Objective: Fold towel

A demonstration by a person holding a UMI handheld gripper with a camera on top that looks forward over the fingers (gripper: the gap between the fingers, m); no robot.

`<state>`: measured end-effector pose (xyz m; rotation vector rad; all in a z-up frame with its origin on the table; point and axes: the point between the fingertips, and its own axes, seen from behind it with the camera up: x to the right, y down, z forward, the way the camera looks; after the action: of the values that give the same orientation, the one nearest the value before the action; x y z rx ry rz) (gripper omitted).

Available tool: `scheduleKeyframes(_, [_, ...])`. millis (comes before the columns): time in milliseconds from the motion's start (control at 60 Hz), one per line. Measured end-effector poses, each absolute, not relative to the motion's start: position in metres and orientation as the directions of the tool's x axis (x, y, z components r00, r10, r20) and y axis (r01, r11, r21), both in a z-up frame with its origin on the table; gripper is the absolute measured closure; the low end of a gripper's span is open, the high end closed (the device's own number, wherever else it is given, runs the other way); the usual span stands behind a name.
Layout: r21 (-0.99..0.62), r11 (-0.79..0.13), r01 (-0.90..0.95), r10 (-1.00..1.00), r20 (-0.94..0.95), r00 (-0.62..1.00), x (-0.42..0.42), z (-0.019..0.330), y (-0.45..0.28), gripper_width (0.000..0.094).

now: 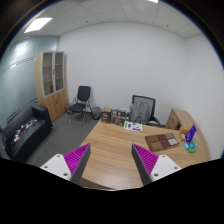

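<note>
Jaws wide apart, holding nothing, raised over wooden desk (115, 150) at frame centre; towel nowhere in view, location unknown; folding judged not begun, all steps outstanding.

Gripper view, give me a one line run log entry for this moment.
hand-held gripper: open, holding nothing | below: wooden desk | towel: not in view | beyond desk: office chair

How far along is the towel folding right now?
Nothing looks done: no towel shows in this view. The gripper is held high with its fingers open and empty, looking over a wooden desk toward an office chair and a sofa. The whole job is left: finding the towel, gripping an edge and folding it.
</note>
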<state>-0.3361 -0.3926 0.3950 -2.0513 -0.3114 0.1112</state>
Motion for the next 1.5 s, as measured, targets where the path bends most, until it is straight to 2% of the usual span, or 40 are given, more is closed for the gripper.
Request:
scheduleKeyframes(167, [-0.856, -0.486, 0.174, 0.268, 0.043, 0.962, -0.332, 0.376, -0.392, 0.0080])
scheduleKeyframes(283, [-0.833, -0.524, 0.176, 0.267, 0.036, 0.963, -0.320, 0.344, -0.383, 0.0082])
scheduleKeyframes(433, [-0.778, -0.604, 0.172, 0.251, 0.020, 0.968, -0.284, 0.282, -0.370, 0.0082])
scheduleKeyframes(567, [-0.732, -0.660, 0.173, 0.225, 0.027, 0.974, -0.228, 0.211, -0.341, 0.0079])
scheduleKeyframes(767, [-0.738, -0.646, 0.194, 0.217, 0.066, 0.974, -0.137, 0.129, -0.241, 0.0073])
scheduleKeyframes(950, [-0.781, -0.589, 0.208, 0.251, 0.068, 0.966, -0.092, 0.087, -0.124, 0.0071])
scheduleKeyframes(1200, [-0.780, -0.578, 0.238, 0.319, 0.052, 0.946, -0.087, 0.029, 0.000, 0.0075])
scheduleKeyframes(1300, [-0.767, -0.589, 0.254, 0.347, 0.044, 0.937, -0.090, 0.010, 0.025, 0.0139])
scheduleKeyframes(1400, [-0.741, -0.617, 0.264, 0.353, 0.039, 0.935, -0.086, -0.006, 0.033, 0.0272])
scheduleKeyframes(1500, [-0.743, -0.599, 0.298, 0.368, 0.076, 0.927, -0.085, -0.007, 0.034, 0.0417])
